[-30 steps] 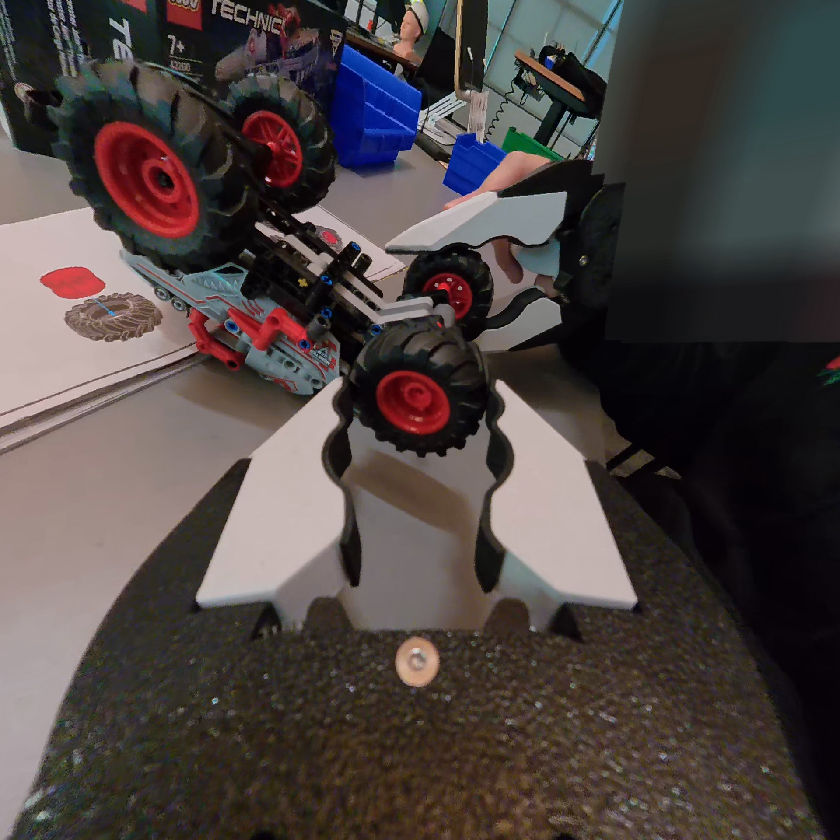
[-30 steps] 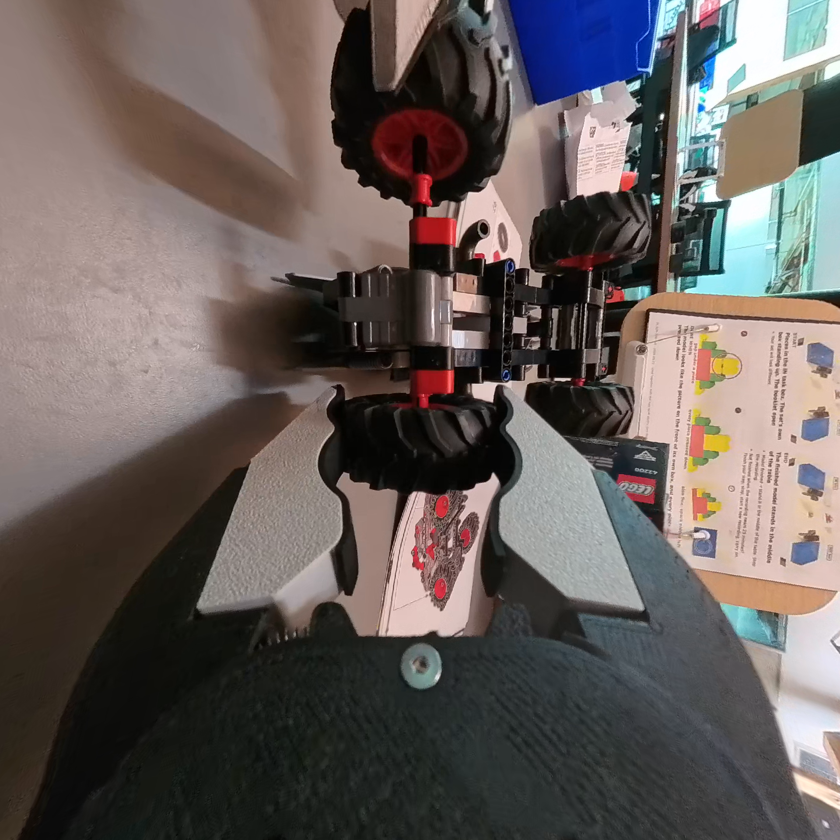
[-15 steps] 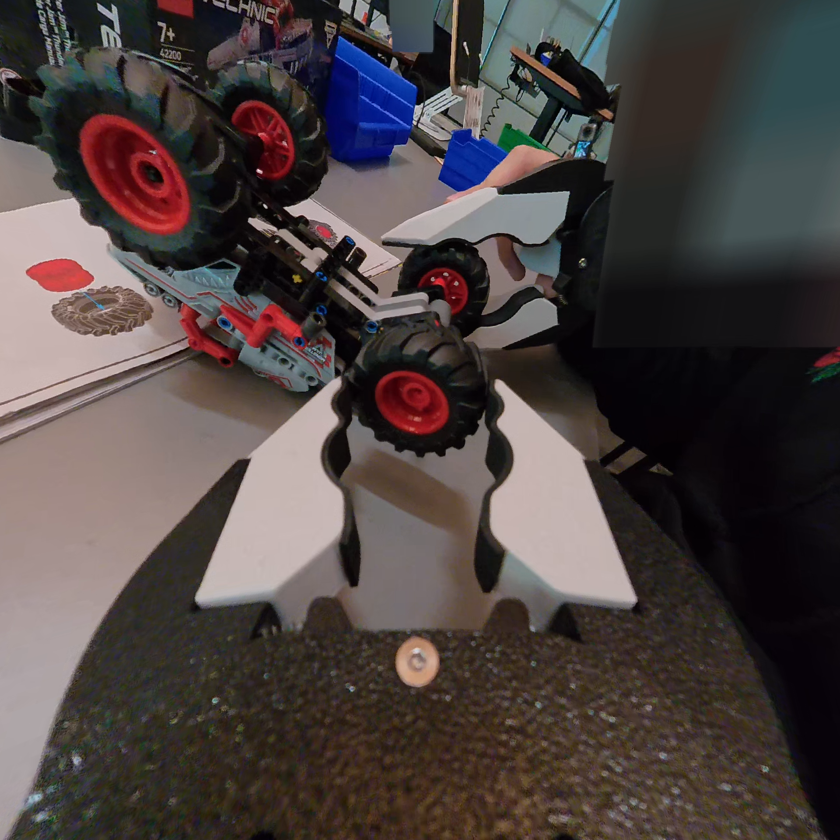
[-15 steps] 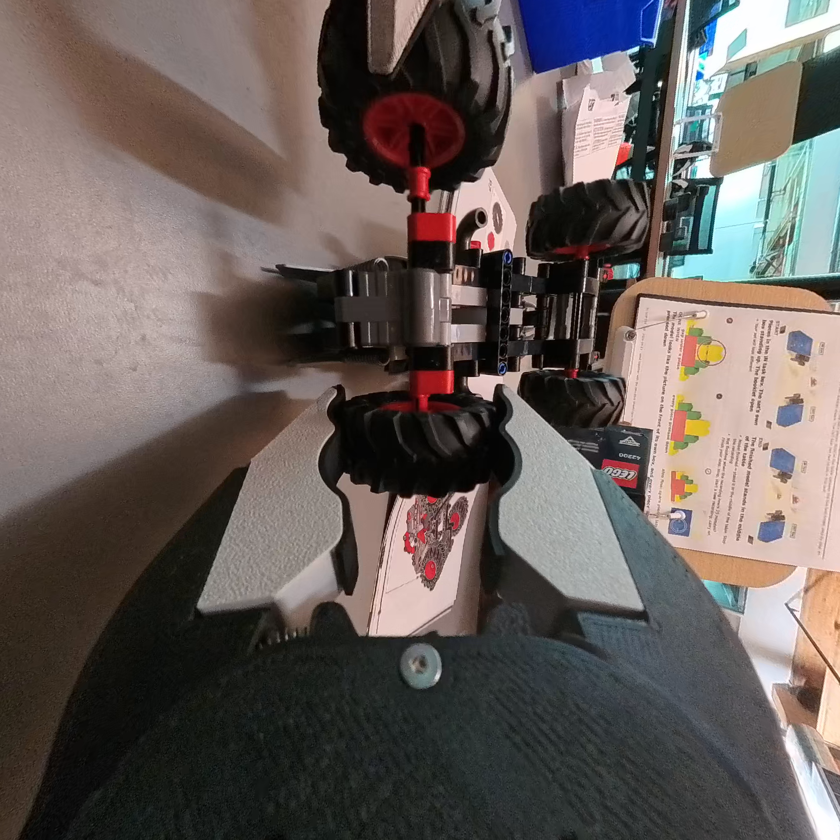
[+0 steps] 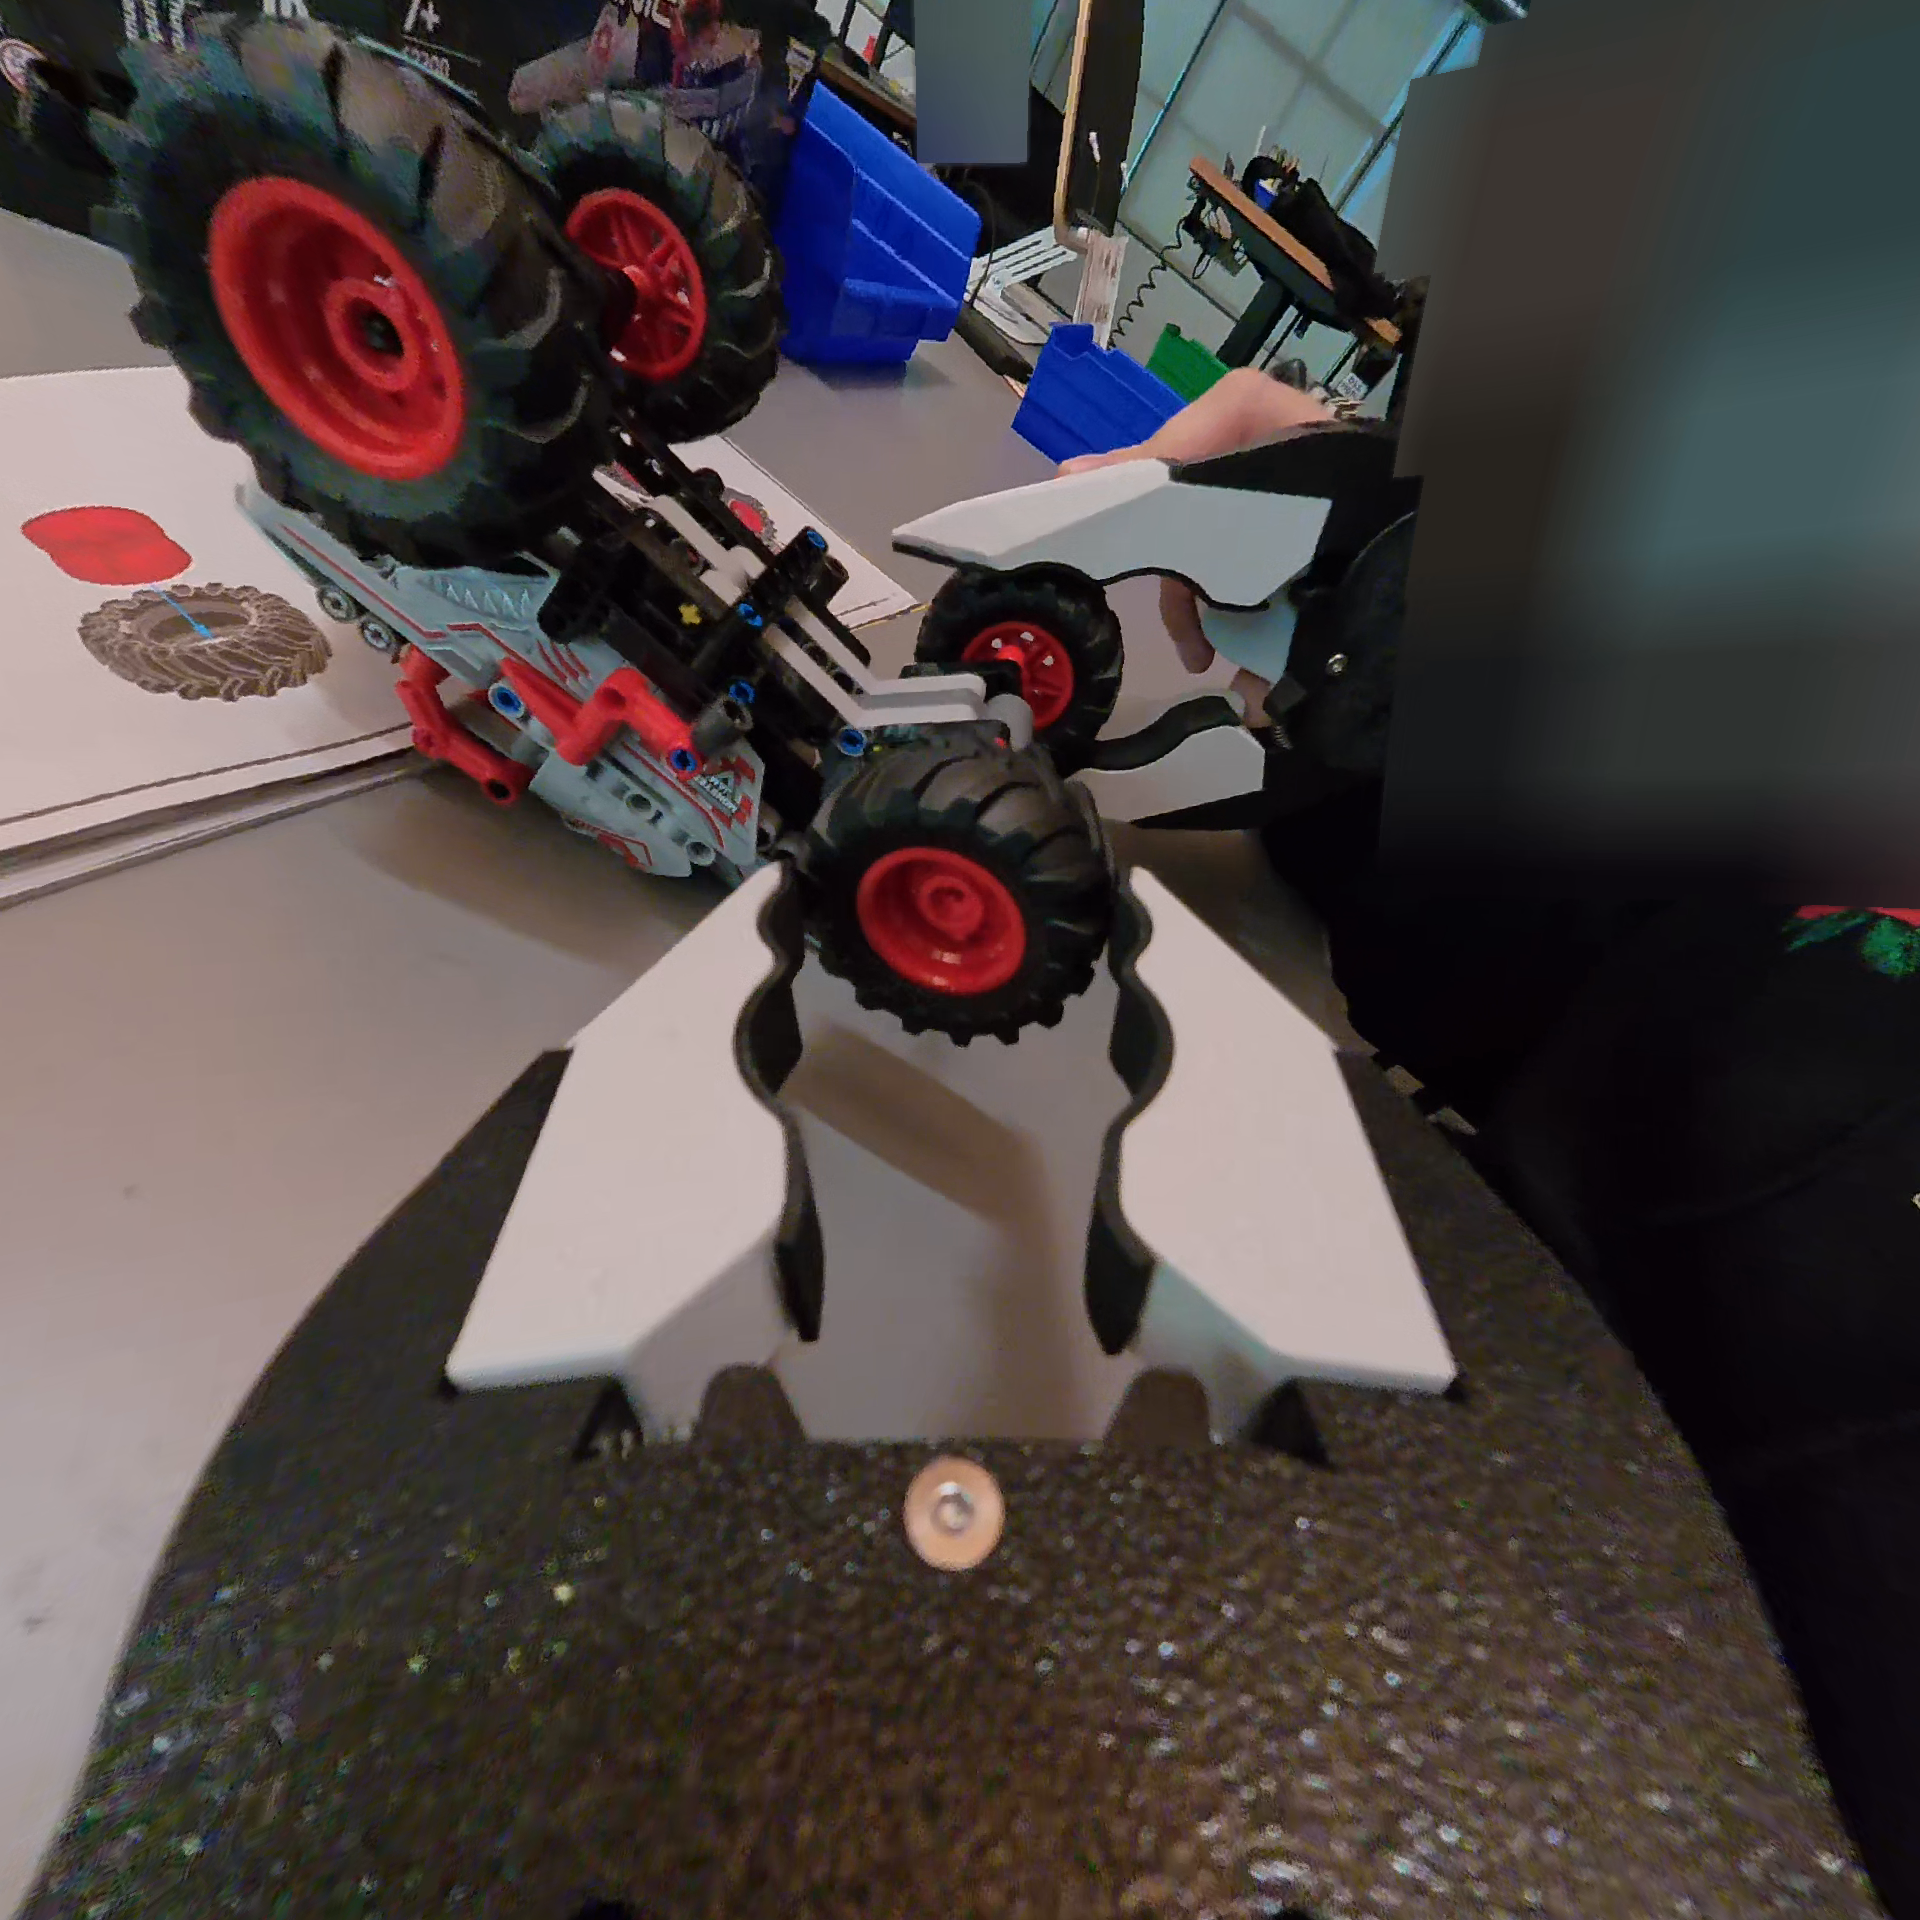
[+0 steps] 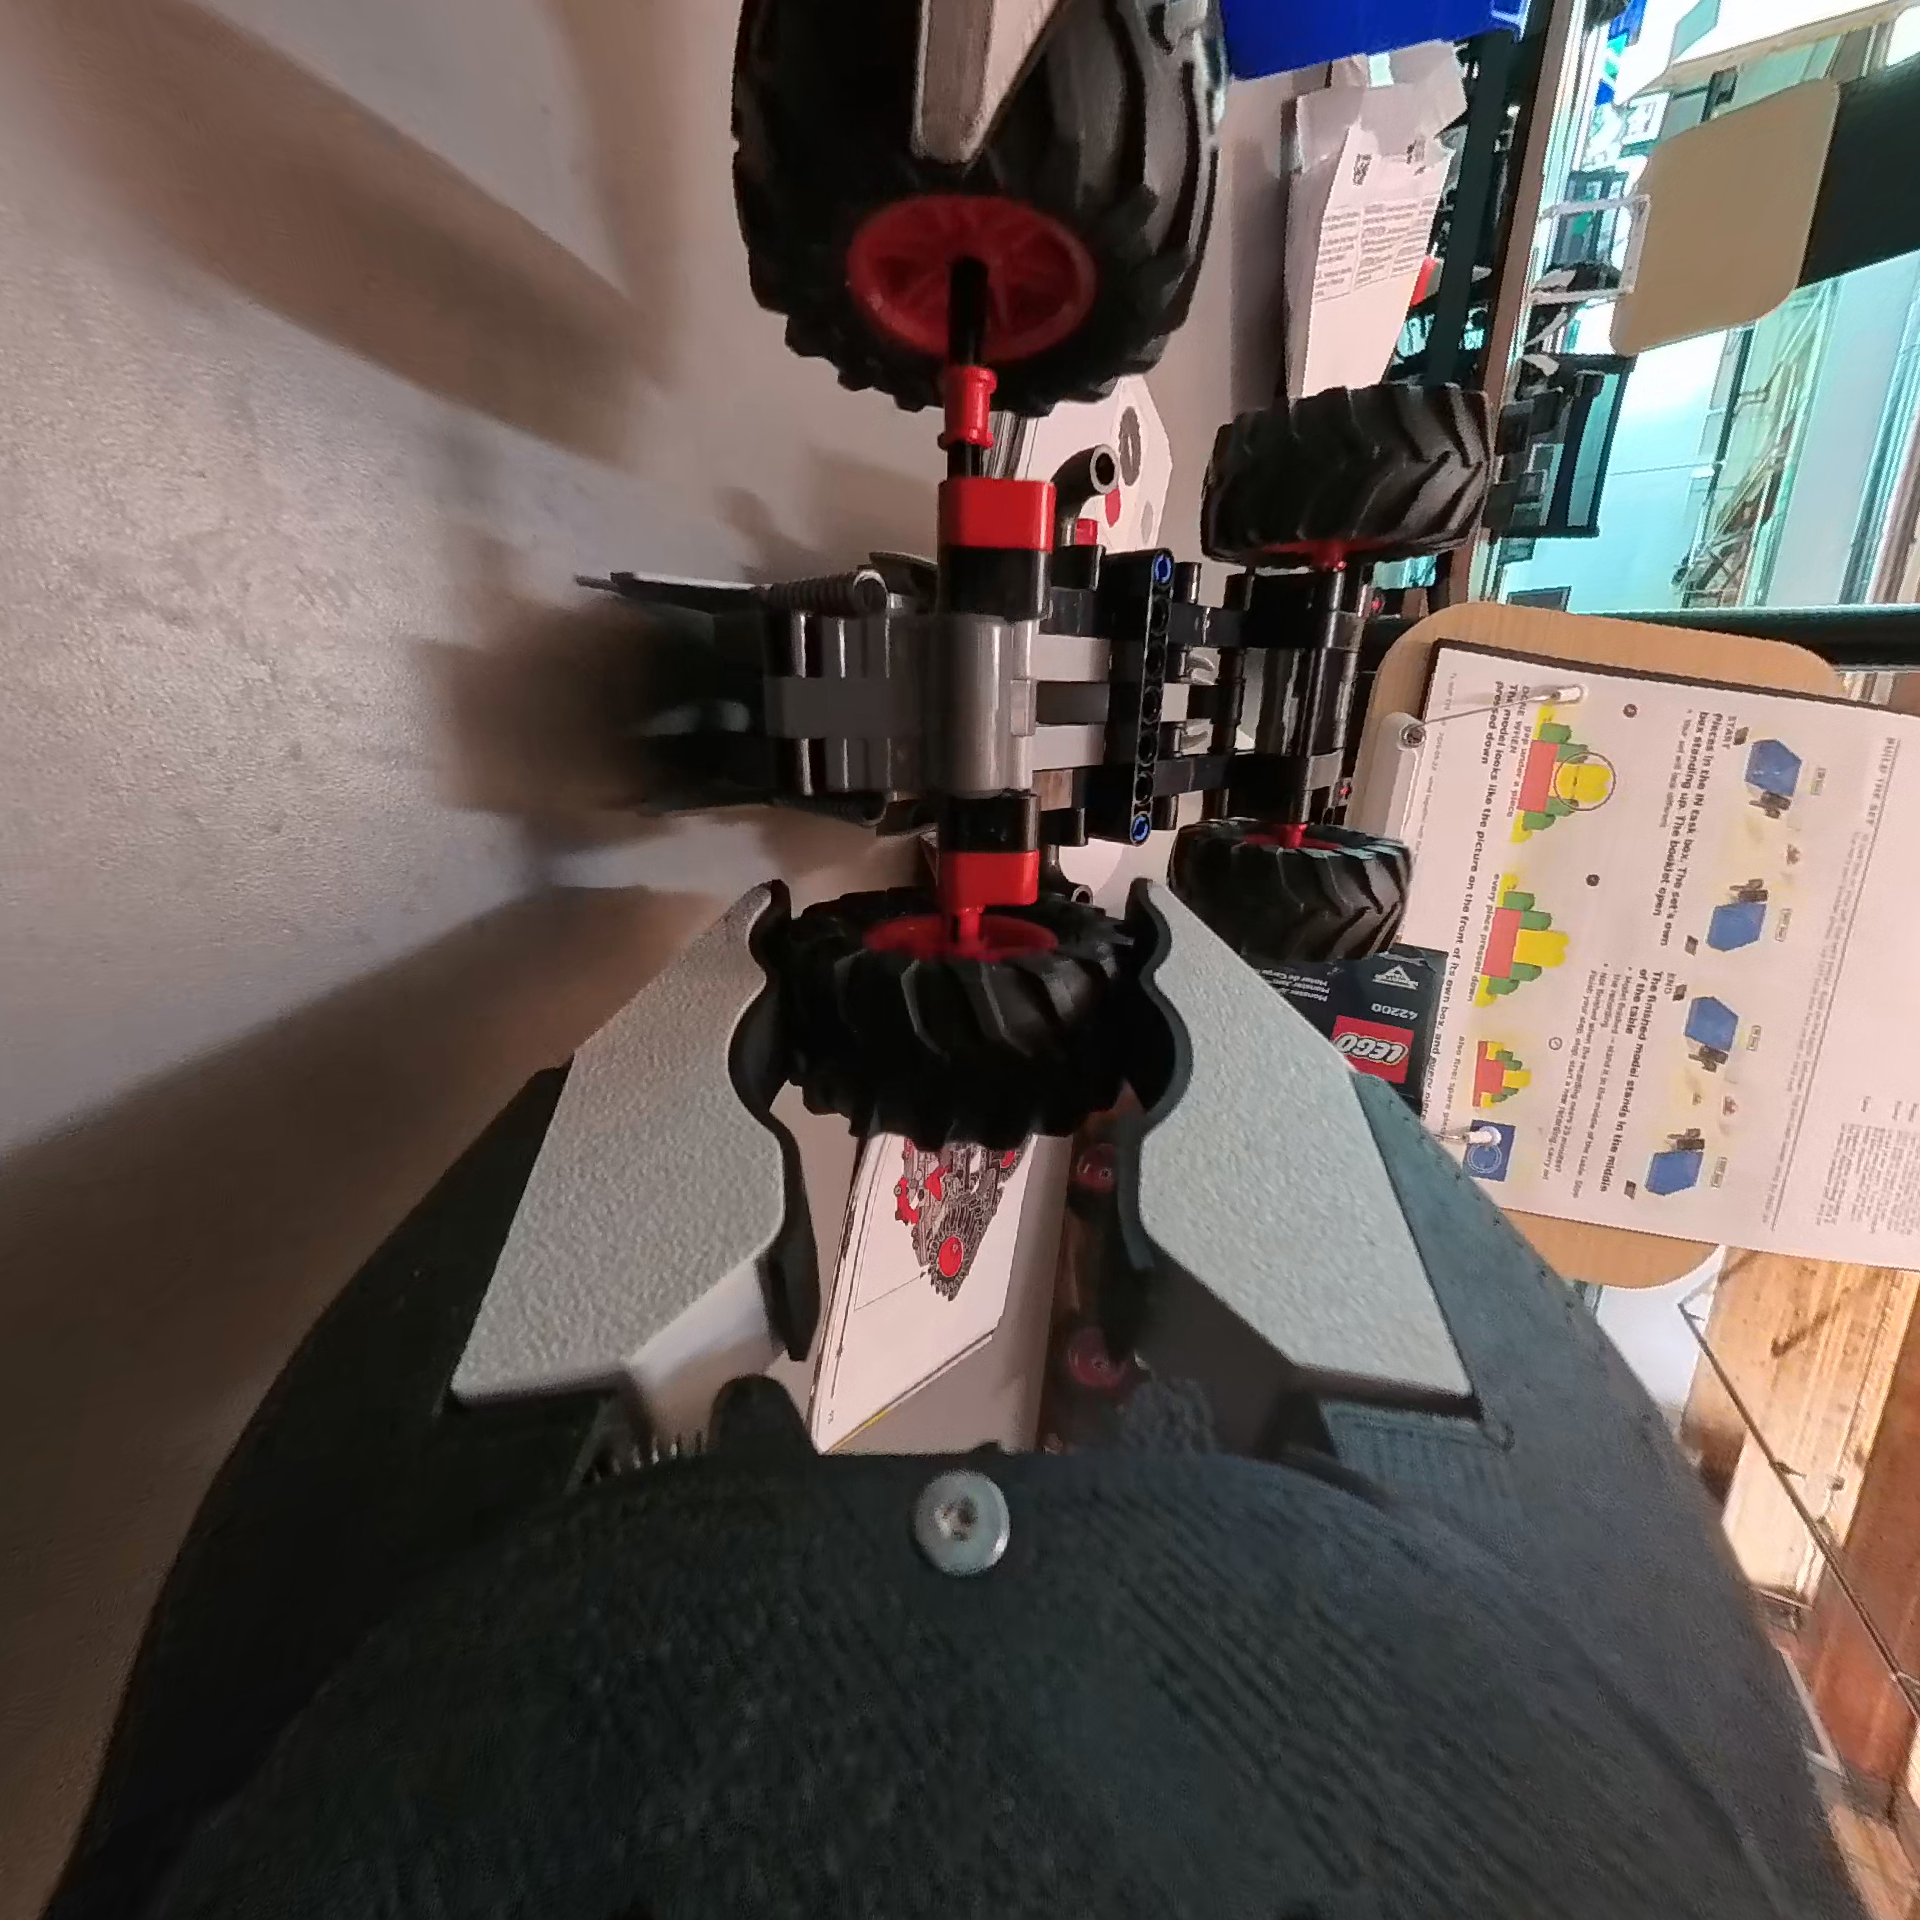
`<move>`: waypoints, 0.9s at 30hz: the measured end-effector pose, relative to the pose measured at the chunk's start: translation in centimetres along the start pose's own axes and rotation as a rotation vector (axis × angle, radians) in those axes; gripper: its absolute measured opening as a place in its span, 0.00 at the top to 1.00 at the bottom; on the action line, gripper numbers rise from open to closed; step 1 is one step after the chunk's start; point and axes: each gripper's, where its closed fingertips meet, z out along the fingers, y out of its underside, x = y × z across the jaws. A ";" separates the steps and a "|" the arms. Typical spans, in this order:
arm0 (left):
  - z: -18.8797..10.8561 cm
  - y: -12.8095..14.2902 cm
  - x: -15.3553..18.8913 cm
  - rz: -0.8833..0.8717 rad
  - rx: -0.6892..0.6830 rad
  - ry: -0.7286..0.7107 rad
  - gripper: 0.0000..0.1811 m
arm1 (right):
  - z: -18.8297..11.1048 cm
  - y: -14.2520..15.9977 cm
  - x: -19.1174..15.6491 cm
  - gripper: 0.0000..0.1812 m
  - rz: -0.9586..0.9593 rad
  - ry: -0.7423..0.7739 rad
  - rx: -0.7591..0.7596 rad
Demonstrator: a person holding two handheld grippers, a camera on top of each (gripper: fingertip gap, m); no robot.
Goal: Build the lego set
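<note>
The lego monster truck (image 5: 623, 665), grey with red trim and black tyres on red hubs, lies tilted belly-up on the grey table (image 5: 208, 1091), its two big rear wheels (image 5: 332, 322) raised. My left gripper (image 5: 951, 894) is shut on one small front wheel (image 5: 940, 925). My right gripper (image 6: 951, 914) is shut on the other small front wheel (image 6: 951, 1029). It also shows in the left wrist view (image 5: 1003, 644), clamped over that wheel (image 5: 1023, 665). In the right wrist view the axle (image 6: 971, 675) runs up to the far front wheel (image 6: 971, 260), with a left finger (image 6: 966, 73) on it.
The open instruction booklet (image 5: 125, 644) lies under and left of the truck. The dark set box (image 5: 623, 62) and blue bins (image 5: 873, 249) stand behind. A clipboard with an illustrated sheet (image 6: 1662, 935) stands beyond the truck. A person's hand (image 5: 1226, 416) holds the right gripper.
Both grippers keep their hold on the front wheels. The truck has shifted slightly. In the right wrist view the far wheel sits higher and looks larger, with a little more black axle showing.
</note>
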 end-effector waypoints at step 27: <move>0.0 -0.1 0.0 0.111 0.035 -0.101 0.69 | -0.1 0.1 0.1 0.65 -0.019 0.017 -0.060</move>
